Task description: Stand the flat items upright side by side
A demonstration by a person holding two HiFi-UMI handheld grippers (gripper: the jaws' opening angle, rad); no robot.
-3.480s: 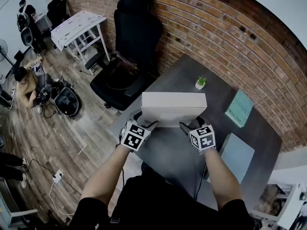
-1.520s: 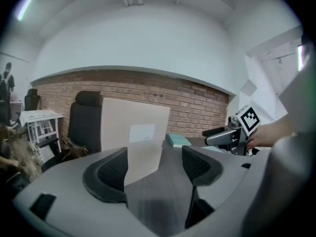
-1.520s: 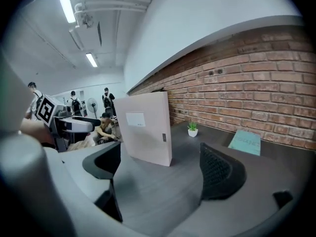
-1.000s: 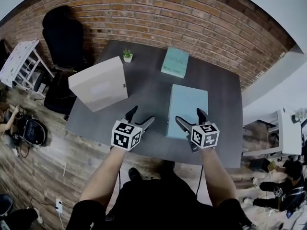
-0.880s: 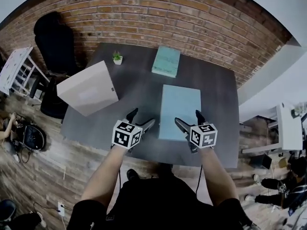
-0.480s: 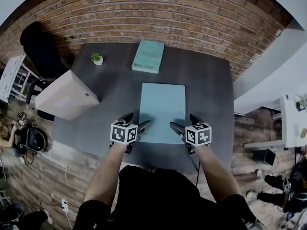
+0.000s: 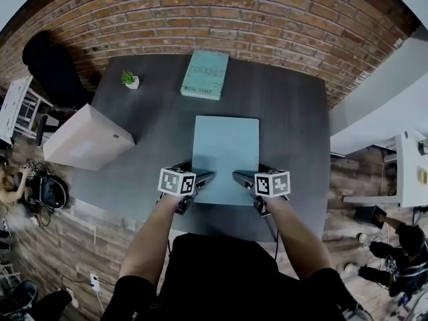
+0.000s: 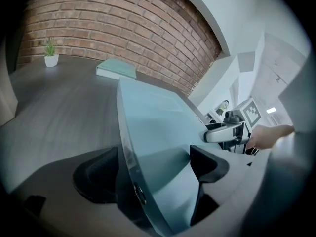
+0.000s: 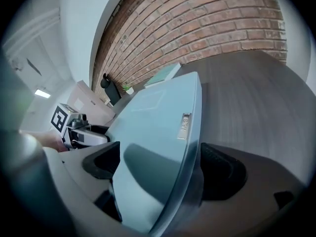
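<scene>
Left gripper view has the left tongs (image 8: 153, 164) spread wide across the near-left edge of the flat light blue box (image 8: 148, 117). One jaw sits over the top face and the other is outside the edge, low by the tabletop (image 8: 59, 107). These jaws have just been opening, and the box edge runs between them without either pad visibly pressing on it. Right gripper view mirrors this: the right tongs (image 9: 163, 164) are also spread, straddling the near-right edge, with a small label on the box's face just past the jaws. From the head view, both tongs sit at the near corners of the box, which lies flat in the middle of the tabletop, its long side running away from the person. Farther back a teal book (image 7: 206, 74) also lies flat near the brick wall (image 7: 221, 19), well apart from the box. A small potted plant (image 7: 128, 79) sits at the far left corner, and a beige box (image 7: 87, 139) at the left edge appears to stand upright already. The step in hand looks like taking hold of the light blue box. The next move probably calls for both tongs to close evenly on the near edge, then raise it together so the box pivots onto its far edge without sliding, ready to be set beside the beige box.
</scene>
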